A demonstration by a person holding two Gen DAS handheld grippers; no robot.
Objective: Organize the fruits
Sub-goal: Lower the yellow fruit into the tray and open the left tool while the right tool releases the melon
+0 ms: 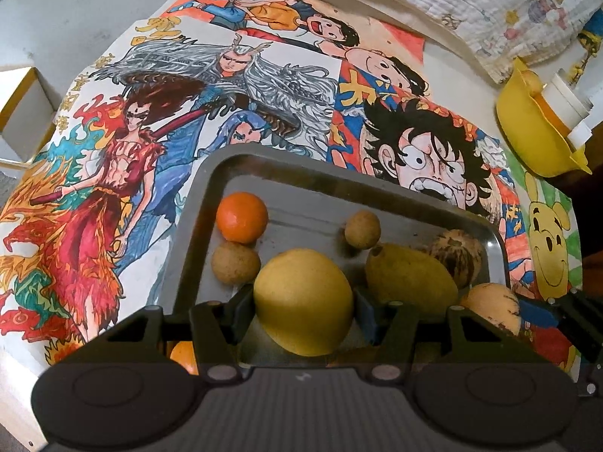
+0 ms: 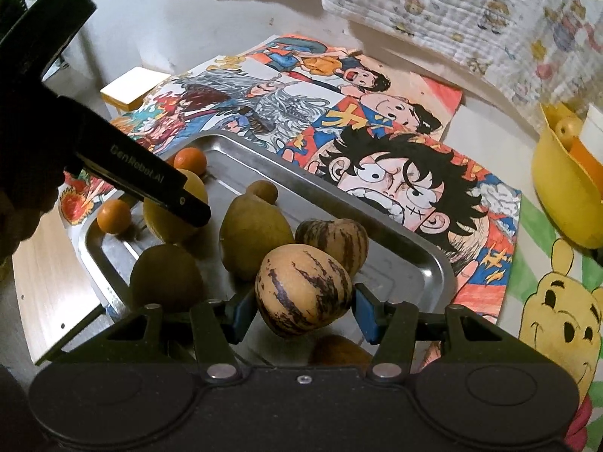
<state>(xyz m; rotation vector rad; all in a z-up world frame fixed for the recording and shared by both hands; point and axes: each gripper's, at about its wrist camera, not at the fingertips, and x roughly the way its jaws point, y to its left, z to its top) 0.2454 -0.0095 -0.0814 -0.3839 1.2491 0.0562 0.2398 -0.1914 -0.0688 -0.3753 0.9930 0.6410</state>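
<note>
A steel tray [image 1: 211, 173] [image 2: 433, 263] holds several fruits. My left gripper [image 1: 303, 309] is shut on a yellow mango [image 1: 303, 301], just above the tray's near end; the right wrist view shows that mango [image 2: 196, 188] behind the left gripper's body. My right gripper [image 2: 305, 309] is shut on a striped tan melon [image 2: 303, 288] over the tray's near right end; the left wrist view shows it [image 1: 490, 305]. In the tray lie a second mango [image 1: 409, 278] [image 2: 254, 233], a second striped melon [image 1: 458, 256] [image 2: 333, 239], oranges [image 1: 242, 217] [image 2: 190, 160] and small brown fruits [image 1: 235, 263].
The tray rests on colourful cartoon drawings [image 1: 264, 75] [image 2: 395, 173] covering the table. A yellow bowl [image 1: 535, 128] [image 2: 565, 196] with items stands at the right. A white box [image 1: 22, 109] [image 2: 132, 86] sits at the left. A printed cloth [image 2: 471, 11] lies behind.
</note>
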